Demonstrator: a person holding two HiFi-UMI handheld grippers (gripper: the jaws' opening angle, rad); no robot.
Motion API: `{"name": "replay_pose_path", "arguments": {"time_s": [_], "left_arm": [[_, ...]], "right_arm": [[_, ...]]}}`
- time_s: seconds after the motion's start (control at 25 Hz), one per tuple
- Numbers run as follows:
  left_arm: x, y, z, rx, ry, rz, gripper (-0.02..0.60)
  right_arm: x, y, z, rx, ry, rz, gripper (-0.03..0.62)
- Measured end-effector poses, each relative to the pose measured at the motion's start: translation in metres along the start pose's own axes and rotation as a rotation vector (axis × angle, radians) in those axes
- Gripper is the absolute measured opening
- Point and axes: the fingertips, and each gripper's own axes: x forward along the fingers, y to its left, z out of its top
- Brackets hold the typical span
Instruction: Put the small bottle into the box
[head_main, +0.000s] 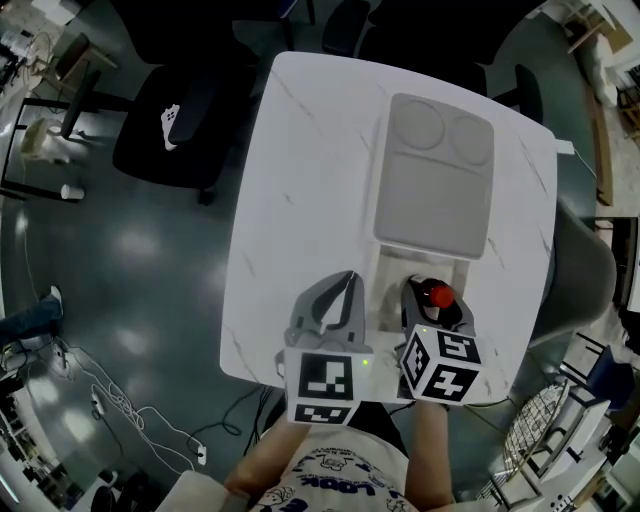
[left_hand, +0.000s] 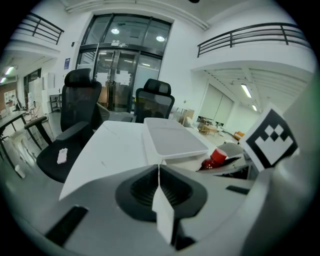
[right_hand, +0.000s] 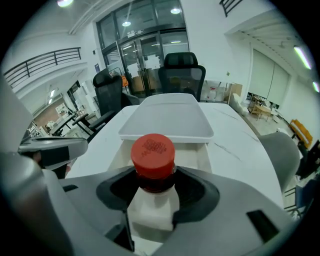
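Observation:
A small bottle (head_main: 438, 296) with a red cap (right_hand: 152, 150) and a white body is held upright between the jaws of my right gripper (head_main: 432, 302), which is shut on it. It sits just over the near, uncovered end of the white box (head_main: 445, 268). The box's grey-white lid (head_main: 435, 175) covers the far part of the box. Left of the box, my left gripper (head_main: 342, 295) hangs over the white table (head_main: 300, 180), shut with nothing in it. In the left gripper view the bottle (left_hand: 214, 156) appears at the right, beside the box lid (left_hand: 172, 140).
Black office chairs (head_main: 170, 120) stand off the table's far left corner, and a grey chair (head_main: 582, 270) is at its right edge. Cables (head_main: 120, 410) lie on the floor at the lower left. The person's arms and shirt (head_main: 340, 480) are at the near edge.

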Motion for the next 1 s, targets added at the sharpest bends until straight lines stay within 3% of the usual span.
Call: {"name": "replay_pose_path", "arguments": {"time_s": [0.44, 1.0], "left_arm": [[0.0, 0.001, -0.002, -0.008, 0.004, 0.0, 0.02], [-0.019, -0.006, 0.016, 0.021, -0.062, 0.026, 0.02]], "right_arm": [[0.006, -0.001, -0.003, -0.02, 0.05, -0.044, 0.23], [-0.026, 0.006, -0.002, 0.025, -0.018, 0.006, 0.239]]}}
